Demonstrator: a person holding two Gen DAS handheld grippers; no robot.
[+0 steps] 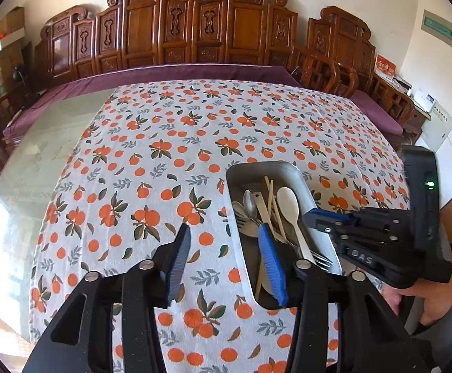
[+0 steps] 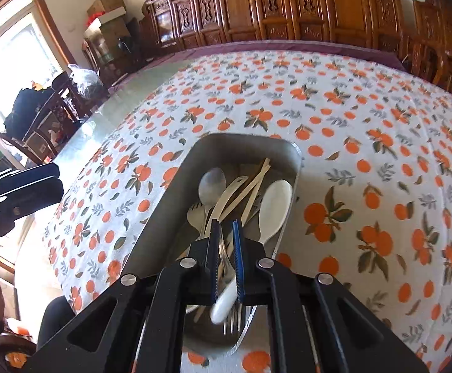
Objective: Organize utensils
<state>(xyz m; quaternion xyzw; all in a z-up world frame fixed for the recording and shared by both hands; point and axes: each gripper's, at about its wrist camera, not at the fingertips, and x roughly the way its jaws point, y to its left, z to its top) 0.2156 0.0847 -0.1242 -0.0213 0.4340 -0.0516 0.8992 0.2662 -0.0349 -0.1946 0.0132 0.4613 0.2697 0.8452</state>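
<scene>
Orange-print tablecloth [image 1: 163,143]; metal tray [image 2: 163,192] crowded with utensils; left fingers [image 1: 226,261] apart, empty; right fingers [image 2: 226,248] nearly closed over tray.

We look down our right gripper [image 2: 227,248] into a metal tray [image 2: 176,186] that sits on a tablecloth [image 2: 365,155] printed with oranges. Our jaws stand nearly closed, and the handle of a white spoon [image 2: 275,205] runs through the narrow gap between them; whether the pads press on it we cannot tell. The tray also holds a metal spoon [image 2: 212,183], wooden chopsticks [image 2: 253,183] and metal forks [image 2: 194,214], all piled loosely together. At the left edge our left gripper [image 2: 17,192] shows, blurred. Carved wooden chairs [image 2: 288,9] line the far side of the table.
</scene>
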